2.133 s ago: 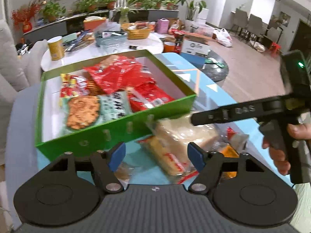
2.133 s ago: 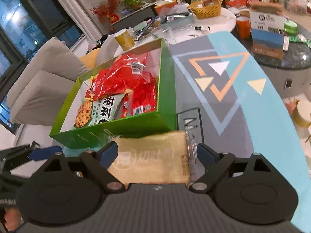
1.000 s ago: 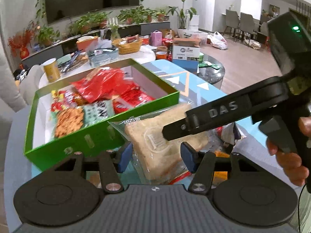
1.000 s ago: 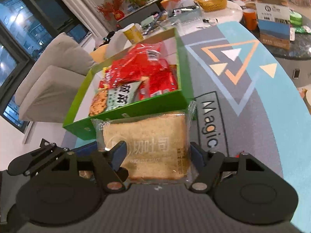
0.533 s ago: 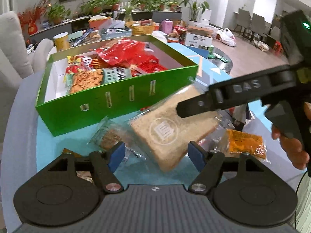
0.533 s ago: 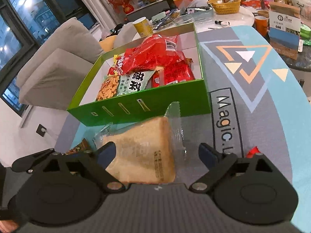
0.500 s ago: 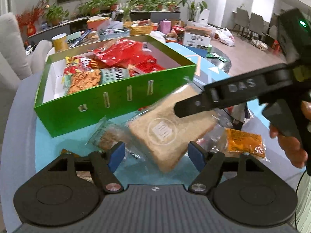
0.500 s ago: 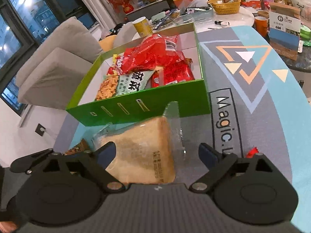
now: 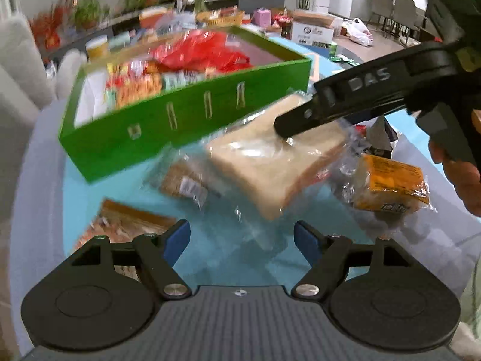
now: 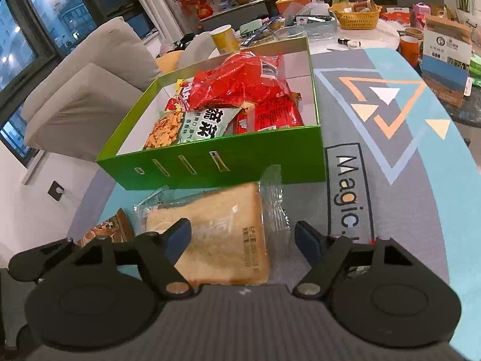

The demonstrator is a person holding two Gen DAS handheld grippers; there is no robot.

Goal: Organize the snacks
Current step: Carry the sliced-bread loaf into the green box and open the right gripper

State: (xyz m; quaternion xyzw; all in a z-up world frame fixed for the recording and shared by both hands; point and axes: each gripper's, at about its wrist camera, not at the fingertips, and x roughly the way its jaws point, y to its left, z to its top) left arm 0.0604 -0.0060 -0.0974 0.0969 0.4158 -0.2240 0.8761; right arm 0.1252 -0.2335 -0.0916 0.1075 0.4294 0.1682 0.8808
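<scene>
The clear-wrapped slice of toast [image 10: 222, 234], lifted a second ago, is now tilted low near the table [image 10: 421, 180] before the green cardboard box [image 10: 228, 165]. The right gripper [image 10: 242, 237] is spread wide, seemingly releasing it; the left gripper [image 9: 242, 237] is open, empty.

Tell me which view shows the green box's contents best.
The right wrist view: the green box is sharp, and its red bags and green packet are readable. The left wrist view shows the box motion-blurred, its contents smeared.
</scene>
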